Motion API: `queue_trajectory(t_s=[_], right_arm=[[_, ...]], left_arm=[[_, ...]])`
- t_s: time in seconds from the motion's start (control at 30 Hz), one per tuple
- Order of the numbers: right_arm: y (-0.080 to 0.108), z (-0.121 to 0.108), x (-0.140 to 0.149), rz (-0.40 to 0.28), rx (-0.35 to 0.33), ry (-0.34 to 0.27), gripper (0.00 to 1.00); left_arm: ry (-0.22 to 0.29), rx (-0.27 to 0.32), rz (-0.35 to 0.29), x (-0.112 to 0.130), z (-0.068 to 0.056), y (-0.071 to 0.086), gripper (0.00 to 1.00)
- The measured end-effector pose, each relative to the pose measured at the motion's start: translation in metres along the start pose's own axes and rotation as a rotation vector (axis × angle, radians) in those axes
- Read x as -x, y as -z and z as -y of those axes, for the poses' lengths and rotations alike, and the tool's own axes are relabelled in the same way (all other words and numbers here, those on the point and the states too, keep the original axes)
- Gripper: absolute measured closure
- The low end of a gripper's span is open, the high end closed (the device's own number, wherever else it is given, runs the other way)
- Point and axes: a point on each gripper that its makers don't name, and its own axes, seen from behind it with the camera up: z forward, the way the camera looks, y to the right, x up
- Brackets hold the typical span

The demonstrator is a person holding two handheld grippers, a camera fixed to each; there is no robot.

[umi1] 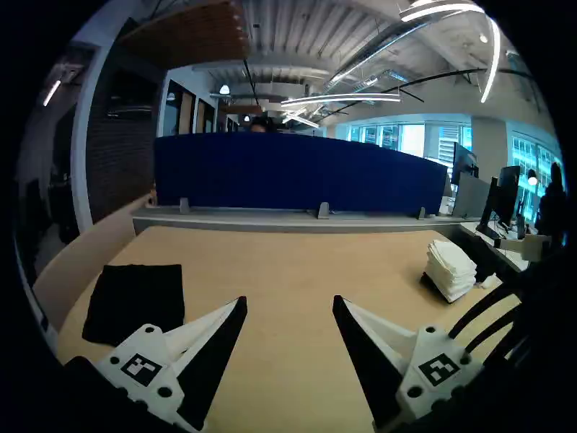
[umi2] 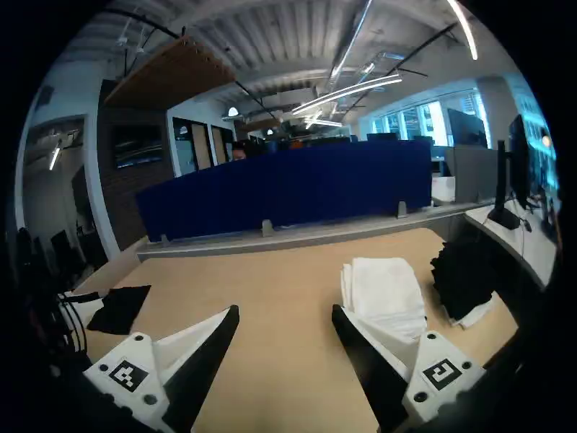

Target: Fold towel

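L gripper (umi1: 288, 299) is open: fingers wide apart, nothing btwn them, just bare wood table (umi1: 288, 245) in front. R gripper (umi2: 285, 309) is open too and holds nothing. The black towel (umi1: 133, 299) lies flat on the table, folded into a neat near-square, by the near left corner, just left of the L gripper's left finger. Its sides run straight w/ the table edges and neither side looks clearly longer. In the right gripper view the same black towel (umi2: 119, 307) is far off to the left and looks a bit crumpled at its corner. A stack of white towels (umi2: 386, 292) sits on the right part of the table, its long side pointing away toward the blue wall (umi2: 288, 187). The R gripper's right finger tip is in front of the stack's near edge; can't tell if it touches. In the left gripper view the white towels (umi1: 451, 268) sit by the right edge, well apart from the black one. Right of the stack lies a dark pile (umi2: 461, 278) of cloth. Black cords (umi2: 68, 317) hang at the far left. Screens (umi1: 505, 195) stand on the next desk, and curved black bars (umi1: 490, 317) poke up at the table's right side.
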Motion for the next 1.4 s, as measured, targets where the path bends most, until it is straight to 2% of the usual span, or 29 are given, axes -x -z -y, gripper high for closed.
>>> queue_trajectory(t_s=[0.17,0.3,0.47,0.57,0.77,1.07,1.2,1.4], right_arm=[[0.001,0.010,0.002,0.024,-0.013,0.016,0.00],[-0.001,0.017,0.000,0.029,-0.025,0.032,0.00],[-0.005,0.026,0.002,0.044,-0.041,0.038,0.00],[-0.007,0.036,0.005,0.061,-0.072,0.033,0.00],[-0.017,0.043,0.018,0.103,-0.100,0.045,0.00],[-0.040,0.048,0.038,0.134,-0.099,0.136,0.00],[-0.050,0.053,0.046,0.138,-0.104,0.155,0.00],[-0.060,0.063,0.057,0.144,-0.113,0.173,0.00]], left_arm=[[-0.030,-0.032,-0.080,-0.016,0.012,0.003,0.12],[-0.027,-0.036,-0.113,-0.021,0.016,0.001,0.12],[-0.020,-0.044,-0.147,-0.019,0.019,-0.003,0.12],[-0.022,-0.051,-0.164,-0.015,0.020,-0.008,0.12],[-0.048,-0.089,-0.220,-0.013,0.031,-0.017,0.12],[-0.105,-0.152,-0.261,0.018,0.063,-0.037,0.12],[-0.096,-0.165,-0.274,0.030,0.075,-0.042,0.12],[-0.072,-0.162,-0.284,0.048,0.084,-0.050,0.12]])
